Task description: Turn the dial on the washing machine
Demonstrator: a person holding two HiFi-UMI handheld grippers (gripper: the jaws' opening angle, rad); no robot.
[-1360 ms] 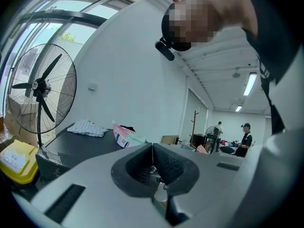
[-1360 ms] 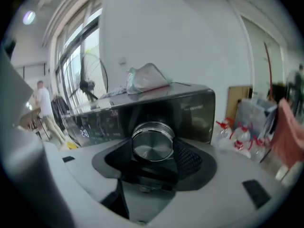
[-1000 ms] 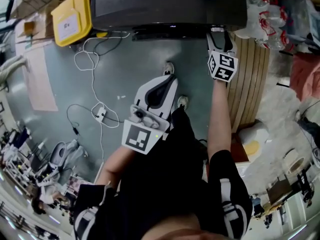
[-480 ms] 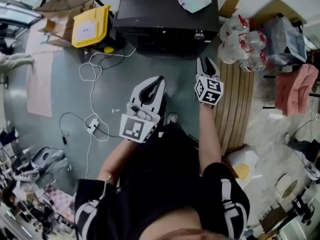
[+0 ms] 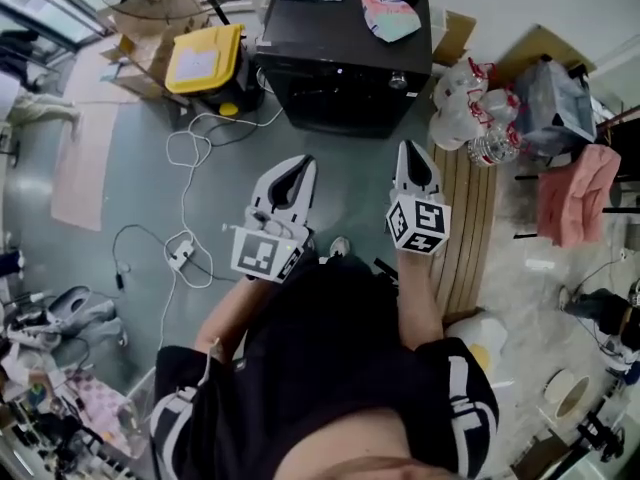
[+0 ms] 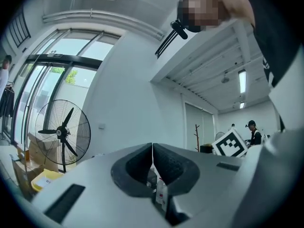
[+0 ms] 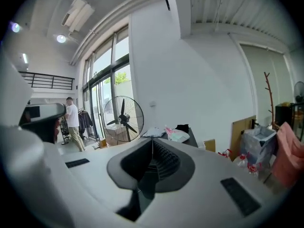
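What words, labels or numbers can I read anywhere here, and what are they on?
No text reads clearly in any view.
Yellow box: white label, too small to read.
Pink bag on the washing machine: print blurred.
Bottles: red labels, unreadable.
Left gripper and right gripper: cubes with black-and-white square patterns, no words.

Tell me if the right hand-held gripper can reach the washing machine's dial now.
Probably not yet: the right hand-held gripper, jaws shut, hangs short of the washing machine and its dial. Only bare floor lies between them.
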